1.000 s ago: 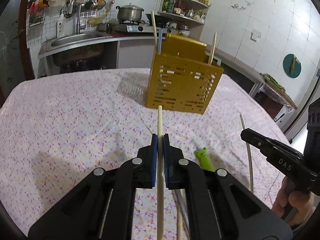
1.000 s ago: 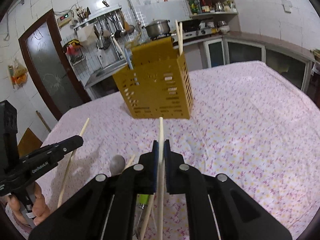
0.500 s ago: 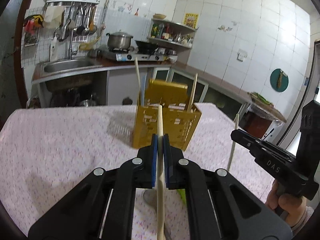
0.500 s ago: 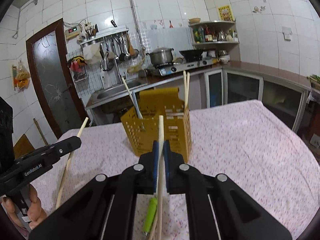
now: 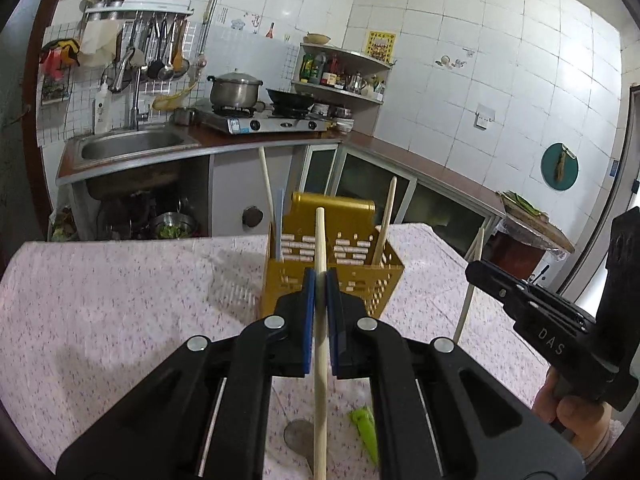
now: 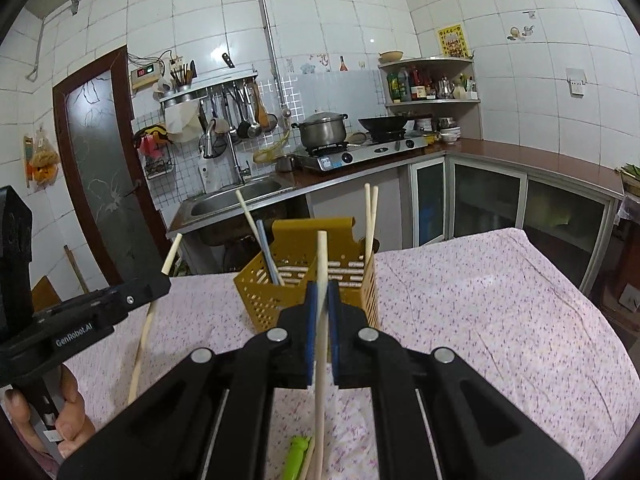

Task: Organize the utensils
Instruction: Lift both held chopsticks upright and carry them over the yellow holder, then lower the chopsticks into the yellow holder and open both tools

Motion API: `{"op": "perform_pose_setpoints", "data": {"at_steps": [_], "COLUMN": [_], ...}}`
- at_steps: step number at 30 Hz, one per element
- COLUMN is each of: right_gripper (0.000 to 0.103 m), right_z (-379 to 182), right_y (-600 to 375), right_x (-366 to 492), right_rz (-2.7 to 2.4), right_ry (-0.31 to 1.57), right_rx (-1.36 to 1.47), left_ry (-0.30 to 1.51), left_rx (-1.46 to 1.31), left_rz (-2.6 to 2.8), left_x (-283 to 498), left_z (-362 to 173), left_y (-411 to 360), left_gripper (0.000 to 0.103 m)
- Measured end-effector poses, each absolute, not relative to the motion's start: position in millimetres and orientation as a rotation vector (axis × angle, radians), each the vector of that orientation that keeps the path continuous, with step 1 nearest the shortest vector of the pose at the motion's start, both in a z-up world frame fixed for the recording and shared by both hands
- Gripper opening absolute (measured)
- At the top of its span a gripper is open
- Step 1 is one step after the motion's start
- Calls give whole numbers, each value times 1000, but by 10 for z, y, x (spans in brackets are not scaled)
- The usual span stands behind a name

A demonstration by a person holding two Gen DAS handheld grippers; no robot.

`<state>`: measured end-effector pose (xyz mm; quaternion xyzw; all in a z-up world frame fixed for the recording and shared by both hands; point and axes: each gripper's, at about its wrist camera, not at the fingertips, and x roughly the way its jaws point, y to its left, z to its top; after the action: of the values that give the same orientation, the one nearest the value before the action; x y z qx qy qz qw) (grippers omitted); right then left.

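Your left tool (image 5: pixel 319 280) pinches a chopstick (image 5: pixel 320 380) at frame centre | your right tool (image 6: pixel 320 286) pinches another chopstick (image 6: pixel 320 380) | yellow holder (image 5: pixel 332 276) stands mid-frame on the tabletop (image 5: pixel 120 300) | risk: a tilted stick may strike the rim and slip.

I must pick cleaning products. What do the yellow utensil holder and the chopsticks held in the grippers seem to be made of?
Yellow utensil holder: probably plastic, with a smooth, uniform colour and moulded slots; painted metal is possible. Chopstick in the left gripper and chopstick in the right gripper: apparently bare wood or bamboo, pale, matte, without shine.
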<state>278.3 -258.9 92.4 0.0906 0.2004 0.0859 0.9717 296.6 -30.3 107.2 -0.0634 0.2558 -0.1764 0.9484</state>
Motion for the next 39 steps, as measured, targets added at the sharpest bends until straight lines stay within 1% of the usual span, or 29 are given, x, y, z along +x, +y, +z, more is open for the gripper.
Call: {"op": "perform_pose_setpoints", "data": {"at_steps": [14,21,26,35,39], "right_gripper": [6,6,6,6,6], "right_z": [1249,1499,1740,1876,1966], "right_y": [-2701,-2698,-2706,-2675,-2690], "right_x": [3118,3258,3416,3597,3683], "right_rz": [160,156,140,125,116], "right_ry": [358,314,280,239,217], "right_rx": [172,156,139,116,123], "left_ry": [397,321,228,183,130], "left_rx": [-77,-131,-168,-122,-153], "left_rz": [-372,-407,-443,-419,-420], "left_x": [3267,3450,3614,3857,4021], "left_z": [1511,1731,1899,1806,1785], "left_y": [-503,-483,-454,-556,-551], "left_gripper": [4,4,4,4,4]}}
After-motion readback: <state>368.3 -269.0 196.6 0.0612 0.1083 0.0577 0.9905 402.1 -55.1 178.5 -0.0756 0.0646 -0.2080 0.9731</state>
